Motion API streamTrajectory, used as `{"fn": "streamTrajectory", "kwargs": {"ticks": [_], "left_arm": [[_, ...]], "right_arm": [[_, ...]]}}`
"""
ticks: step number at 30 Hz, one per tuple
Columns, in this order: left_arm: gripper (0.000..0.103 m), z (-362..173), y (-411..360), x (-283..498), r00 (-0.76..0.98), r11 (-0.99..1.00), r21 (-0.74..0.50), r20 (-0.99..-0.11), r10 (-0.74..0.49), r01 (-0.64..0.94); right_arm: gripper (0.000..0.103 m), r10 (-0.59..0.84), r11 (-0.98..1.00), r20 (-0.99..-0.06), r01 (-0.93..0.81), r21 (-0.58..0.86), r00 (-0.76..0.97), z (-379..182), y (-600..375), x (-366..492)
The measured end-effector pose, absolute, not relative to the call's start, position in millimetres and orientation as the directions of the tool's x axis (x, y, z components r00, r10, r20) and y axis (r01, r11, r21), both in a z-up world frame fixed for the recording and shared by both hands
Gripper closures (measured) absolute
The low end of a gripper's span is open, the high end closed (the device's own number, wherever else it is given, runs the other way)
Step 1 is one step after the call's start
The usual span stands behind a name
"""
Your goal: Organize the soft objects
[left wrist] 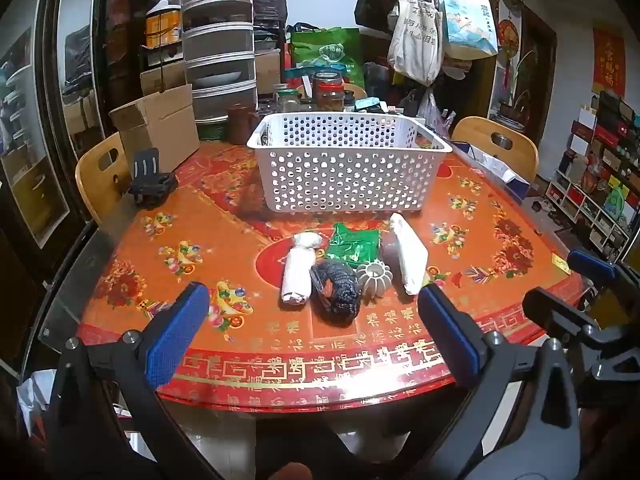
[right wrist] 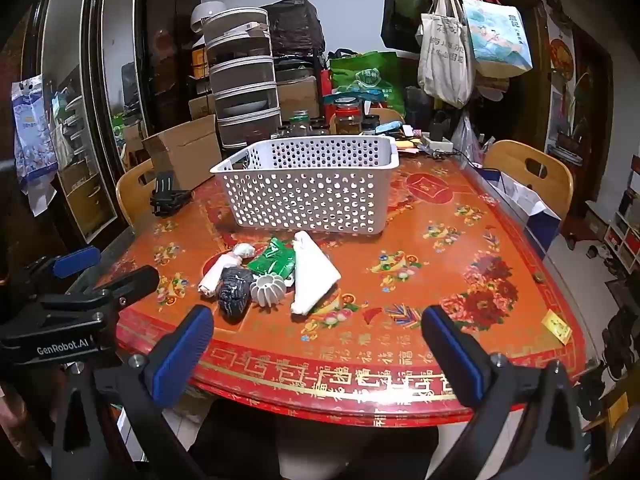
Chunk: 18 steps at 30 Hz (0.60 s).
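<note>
Several soft objects lie together mid-table: a rolled white cloth (left wrist: pixel 298 270) (right wrist: pixel 220 270), a dark knitted bundle (left wrist: pixel 336 290) (right wrist: pixel 235 289), a green packet (left wrist: pixel 353 245) (right wrist: pixel 274 261), a folded white cloth (left wrist: pixel 408 254) (right wrist: pixel 312 276) and a white ribbed round piece (left wrist: pixel 375 276) (right wrist: pixel 268 288). A white perforated basket (left wrist: pixel 346 160) (right wrist: pixel 308 184) stands behind them. My left gripper (left wrist: pixel 312 336) is open and empty above the table's front edge, short of the pile. My right gripper (right wrist: pixel 320 352) is open and empty, right of the pile.
The red and orange patterned table (left wrist: pixel 200 240) (right wrist: pixel 440 272) holds a cardboard box (left wrist: pixel 160 128), a black clip stand (left wrist: pixel 152 184), stacked trays (left wrist: pixel 220 52) and jars (left wrist: pixel 328 92) at the back. Wooden chairs (left wrist: pixel 496 144) stand at both sides. Bags (left wrist: pixel 420 32) hang behind.
</note>
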<state>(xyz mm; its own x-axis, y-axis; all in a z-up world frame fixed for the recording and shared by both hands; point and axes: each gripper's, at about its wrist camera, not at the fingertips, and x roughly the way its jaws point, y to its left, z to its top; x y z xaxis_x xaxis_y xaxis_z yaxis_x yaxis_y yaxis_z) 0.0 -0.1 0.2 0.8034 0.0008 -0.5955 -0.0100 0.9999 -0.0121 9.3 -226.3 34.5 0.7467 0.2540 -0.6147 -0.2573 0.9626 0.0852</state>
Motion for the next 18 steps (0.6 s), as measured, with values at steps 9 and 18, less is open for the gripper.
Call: {"fn": "streamTrajectory", "kwargs": {"ticks": [9,18], "left_arm": [[0.0,-0.2,-1.1,0.2,0.808,1.0,-0.013,-0.589,0.001,-0.011],[0.0,2.7,-4.0,-0.7,0.811,1.0,-0.014,-0.585,0.001,-0.012]], "right_arm": [[0.0,0.257,0.962,-0.62,-0.257,0.092,0.741,33.8,-226.7,9.7],[0.0,0.259,0.961,-0.62,-0.26,0.091,0.741,33.9,-225.9,9.3]]}}
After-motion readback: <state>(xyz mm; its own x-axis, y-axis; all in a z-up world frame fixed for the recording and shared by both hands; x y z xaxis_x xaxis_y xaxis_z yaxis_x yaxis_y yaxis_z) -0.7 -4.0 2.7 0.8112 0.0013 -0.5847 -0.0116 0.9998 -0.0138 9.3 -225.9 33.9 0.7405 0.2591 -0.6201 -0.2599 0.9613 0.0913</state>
